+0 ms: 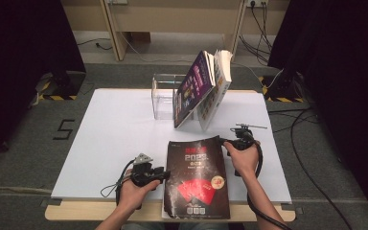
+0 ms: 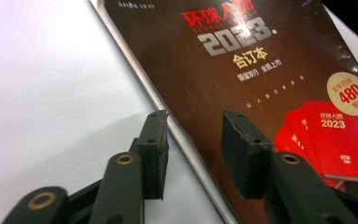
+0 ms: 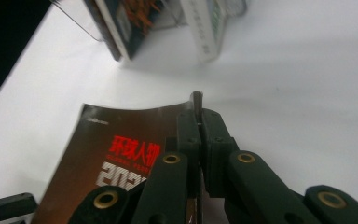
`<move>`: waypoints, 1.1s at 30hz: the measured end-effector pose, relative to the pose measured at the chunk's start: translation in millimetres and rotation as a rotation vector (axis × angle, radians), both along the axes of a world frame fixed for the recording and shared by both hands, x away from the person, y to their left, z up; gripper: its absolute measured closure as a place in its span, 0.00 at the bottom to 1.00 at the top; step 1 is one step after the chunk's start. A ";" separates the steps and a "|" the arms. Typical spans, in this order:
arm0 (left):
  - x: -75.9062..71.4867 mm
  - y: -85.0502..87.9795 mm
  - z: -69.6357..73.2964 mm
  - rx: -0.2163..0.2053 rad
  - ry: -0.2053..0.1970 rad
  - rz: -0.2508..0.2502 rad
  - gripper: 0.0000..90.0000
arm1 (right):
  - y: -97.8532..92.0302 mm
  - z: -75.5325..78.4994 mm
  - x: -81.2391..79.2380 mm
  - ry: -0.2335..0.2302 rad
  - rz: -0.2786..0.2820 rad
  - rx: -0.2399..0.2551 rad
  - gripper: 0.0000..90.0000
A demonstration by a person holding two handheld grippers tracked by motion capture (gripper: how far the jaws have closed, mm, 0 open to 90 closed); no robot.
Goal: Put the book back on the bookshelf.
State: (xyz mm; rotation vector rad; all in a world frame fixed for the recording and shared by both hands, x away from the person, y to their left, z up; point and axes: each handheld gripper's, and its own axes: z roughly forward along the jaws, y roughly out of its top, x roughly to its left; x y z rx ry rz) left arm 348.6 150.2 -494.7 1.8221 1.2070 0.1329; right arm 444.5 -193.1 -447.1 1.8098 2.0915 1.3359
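A dark magazine point(image 1: 196, 177) with "2023" and red books on its cover lies flat at the table's front edge. My right gripper point(image 1: 226, 142) is shut on its far right corner; in the right gripper view the jaws point(image 3: 198, 112) pinch the cover's edge, and the magazine point(image 3: 121, 135) curves slightly upward there. My left gripper point(image 1: 165, 173) sits at the magazine's left edge. In the left gripper view its jaws point(image 2: 193, 126) stand open, straddling that edge of the magazine point(image 2: 242, 70), one over the white table and one over the cover.
At the back of the white tabletop point(image 1: 115, 134), a purple book point(image 1: 194, 88) and a white-spined book point(image 1: 216, 91) lean against a clear acrylic stand point(image 1: 163, 96). Cables point(image 1: 311, 143) trail over the floor at the right. The magazine's near end overhangs the wooden table edge point(image 1: 100, 211).
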 end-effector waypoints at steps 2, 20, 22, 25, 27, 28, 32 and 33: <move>0.0 3.5 1.7 0.001 -0.009 0.012 0.63 | 2.0 5.3 -4.1 -0.033 0.008 0.010 0.98; -4.9 27.0 7.3 0.004 -0.047 0.066 0.60 | 30.6 65.0 -37.9 -0.335 0.073 0.038 0.98; -4.7 27.2 8.0 0.002 -0.050 0.069 0.60 | 32.1 70.8 -40.7 -0.359 0.076 0.045 0.98; -4.0 28.1 8.8 0.001 -0.054 0.073 0.60 | 34.5 80.3 -44.3 -0.401 0.075 0.046 0.98; -3.9 28.5 9.1 -0.002 -0.056 0.078 0.60 | 35.6 86.3 -45.4 -0.424 0.076 0.051 0.98; -4.0 28.8 9.3 -0.004 -0.056 0.080 0.59 | 36.2 89.3 -45.8 -0.435 0.075 0.052 0.98; -3.6 30.1 10.1 -0.007 -0.061 0.088 0.59 | 38.5 100.8 -46.3 -0.476 0.068 0.055 0.98; -3.5 30.4 10.4 -0.009 -0.061 0.089 0.59 | 39.3 103.2 -46.1 -0.487 0.066 0.054 0.98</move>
